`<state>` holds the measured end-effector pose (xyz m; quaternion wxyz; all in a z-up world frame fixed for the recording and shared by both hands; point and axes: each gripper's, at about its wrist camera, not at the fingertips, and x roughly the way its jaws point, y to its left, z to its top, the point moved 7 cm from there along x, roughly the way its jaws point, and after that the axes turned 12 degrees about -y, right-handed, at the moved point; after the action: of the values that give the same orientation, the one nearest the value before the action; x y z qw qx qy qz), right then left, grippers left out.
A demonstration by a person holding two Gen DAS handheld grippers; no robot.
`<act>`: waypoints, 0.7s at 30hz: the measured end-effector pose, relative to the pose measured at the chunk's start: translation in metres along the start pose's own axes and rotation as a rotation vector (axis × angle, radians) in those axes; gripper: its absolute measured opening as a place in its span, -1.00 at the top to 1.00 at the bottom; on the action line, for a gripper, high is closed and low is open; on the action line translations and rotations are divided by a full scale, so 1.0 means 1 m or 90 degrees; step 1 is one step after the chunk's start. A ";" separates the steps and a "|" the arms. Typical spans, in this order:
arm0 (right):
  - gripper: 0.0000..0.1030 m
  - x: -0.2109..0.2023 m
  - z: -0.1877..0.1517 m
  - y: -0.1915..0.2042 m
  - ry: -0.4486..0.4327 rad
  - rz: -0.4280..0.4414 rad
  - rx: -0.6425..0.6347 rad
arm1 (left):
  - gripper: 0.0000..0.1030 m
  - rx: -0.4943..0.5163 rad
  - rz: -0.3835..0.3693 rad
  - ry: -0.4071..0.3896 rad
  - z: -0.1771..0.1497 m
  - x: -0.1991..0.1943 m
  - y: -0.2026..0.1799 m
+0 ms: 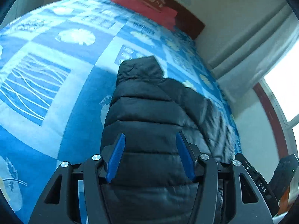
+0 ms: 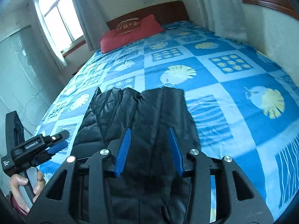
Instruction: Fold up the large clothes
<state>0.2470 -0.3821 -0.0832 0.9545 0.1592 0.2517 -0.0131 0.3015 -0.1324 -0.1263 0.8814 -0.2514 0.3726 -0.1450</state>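
A black puffer jacket (image 1: 149, 115) lies on the blue patterned bed sheet (image 1: 56, 74), its hood pointing toward the headboard. In the right wrist view the jacket (image 2: 142, 115) lies folded lengthwise with ridges running away from me. My left gripper (image 1: 150, 136) is open above the jacket's lower part, blue pads on either side, holding nothing. My right gripper (image 2: 149, 130) is open above the jacket too, empty. The left gripper also shows in the right wrist view (image 2: 58, 141), held by a hand at the bed's left edge.
A red pillow (image 2: 129, 33) lies at the wooden headboard (image 2: 149, 11). Windows with curtains (image 2: 56, 22) stand left of the bed, and a wall runs along its right side. The bed sheet (image 2: 233, 93) stretches wide to the right of the jacket.
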 end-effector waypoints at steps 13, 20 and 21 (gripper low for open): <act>0.27 0.070 -0.050 -0.037 0.066 -0.024 0.064 | -0.18 0.072 0.048 0.005 -0.018 0.048 0.013; 0.27 0.079 -0.056 -0.041 0.054 -0.027 0.071 | -0.21 0.078 0.054 -0.007 -0.023 0.062 0.020; 0.27 0.080 -0.056 -0.040 0.053 -0.029 0.070 | -0.22 0.079 0.055 -0.008 -0.026 0.059 0.019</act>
<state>0.2854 -0.3985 -0.1801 0.9326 0.2059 0.2935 -0.0417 0.3245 -0.1511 -0.1868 0.9032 -0.1807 0.3677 -0.1282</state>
